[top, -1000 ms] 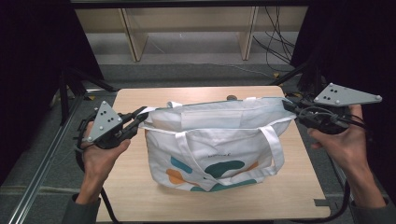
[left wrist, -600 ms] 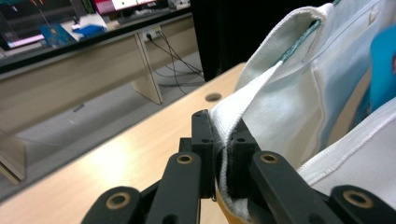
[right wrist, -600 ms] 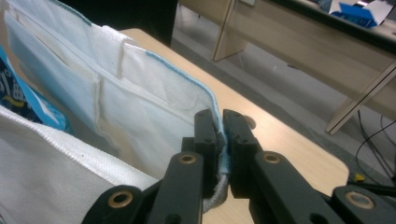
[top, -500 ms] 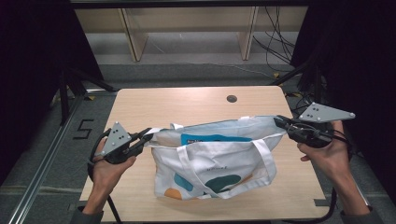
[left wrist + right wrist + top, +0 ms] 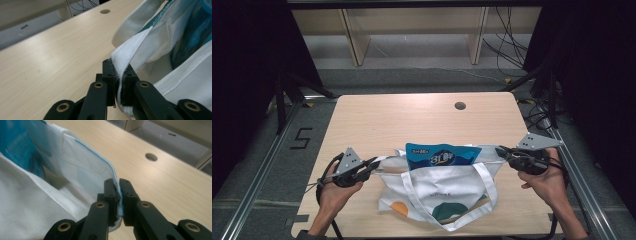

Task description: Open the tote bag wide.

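Note:
A white tote bag [image 5: 447, 192] with teal and orange print lies on the wooden table [image 5: 412, 120], its mouth facing the far side. A blue snack packet [image 5: 443, 156] sticks out of the mouth. My left gripper [image 5: 376, 163] is shut on the bag's left rim [image 5: 126, 56], the white hem pinched between its jaws. My right gripper [image 5: 500, 150] is shut on the bag's right rim [image 5: 111, 173], a light blue edge clamped between its jaws. The packet's blue film [image 5: 17, 147] shows inside the bag. Both handles [image 5: 484, 177] drape over the front of the bag.
A round cable hole [image 5: 460, 106] sits near the table's far edge. The far half of the table is bare wood. Wooden shelving legs [image 5: 354, 40] and cables [image 5: 512, 45] stand on the floor beyond. A metal rail [image 5: 262, 170] runs along the left side.
Both grippers have come down and toward the near edge with the bag rim held. The bag has sunk flat onto the table, and the blue packet now shows at its mouth.

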`<state>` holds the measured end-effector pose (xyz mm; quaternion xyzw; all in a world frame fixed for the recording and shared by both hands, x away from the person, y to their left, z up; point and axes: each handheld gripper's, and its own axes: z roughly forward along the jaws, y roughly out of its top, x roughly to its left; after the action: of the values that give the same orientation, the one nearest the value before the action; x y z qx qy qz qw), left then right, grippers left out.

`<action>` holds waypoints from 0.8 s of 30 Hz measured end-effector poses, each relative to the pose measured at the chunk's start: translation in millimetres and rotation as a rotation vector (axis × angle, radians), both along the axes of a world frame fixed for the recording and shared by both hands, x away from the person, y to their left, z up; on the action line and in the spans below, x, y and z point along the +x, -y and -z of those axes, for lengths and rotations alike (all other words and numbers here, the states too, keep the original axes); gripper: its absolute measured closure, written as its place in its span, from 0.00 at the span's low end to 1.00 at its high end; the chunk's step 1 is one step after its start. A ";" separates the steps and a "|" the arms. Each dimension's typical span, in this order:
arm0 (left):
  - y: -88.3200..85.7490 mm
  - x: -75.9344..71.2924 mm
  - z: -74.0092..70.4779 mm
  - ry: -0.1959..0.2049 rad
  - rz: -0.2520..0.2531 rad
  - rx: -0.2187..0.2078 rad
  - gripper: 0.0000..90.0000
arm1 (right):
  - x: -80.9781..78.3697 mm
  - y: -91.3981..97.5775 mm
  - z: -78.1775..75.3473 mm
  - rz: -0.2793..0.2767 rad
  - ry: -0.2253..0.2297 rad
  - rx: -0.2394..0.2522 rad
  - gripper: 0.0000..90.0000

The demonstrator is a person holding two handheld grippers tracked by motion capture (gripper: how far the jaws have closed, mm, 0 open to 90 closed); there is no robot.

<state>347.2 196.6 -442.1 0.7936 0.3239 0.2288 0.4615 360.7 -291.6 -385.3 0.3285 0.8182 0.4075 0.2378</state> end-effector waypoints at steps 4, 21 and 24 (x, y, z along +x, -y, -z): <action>7.3 2.0 20.3 -0.063 0.000 0.057 0.94 | 2.5 1.4 20.5 0.016 -0.044 0.027 0.95; 22.5 16.5 65.2 -0.201 0.026 0.143 0.94 | 26.1 -16.0 97.0 0.011 -0.223 -0.105 0.95; 27.7 19.8 69.5 -0.203 -0.002 0.116 0.94 | 31.5 -19.5 109.7 0.007 -0.256 -0.140 0.95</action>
<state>367.1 168.9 -511.5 0.8377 0.3559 0.1660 0.3794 392.2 -272.1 -495.0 0.3631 0.8671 0.3037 0.1553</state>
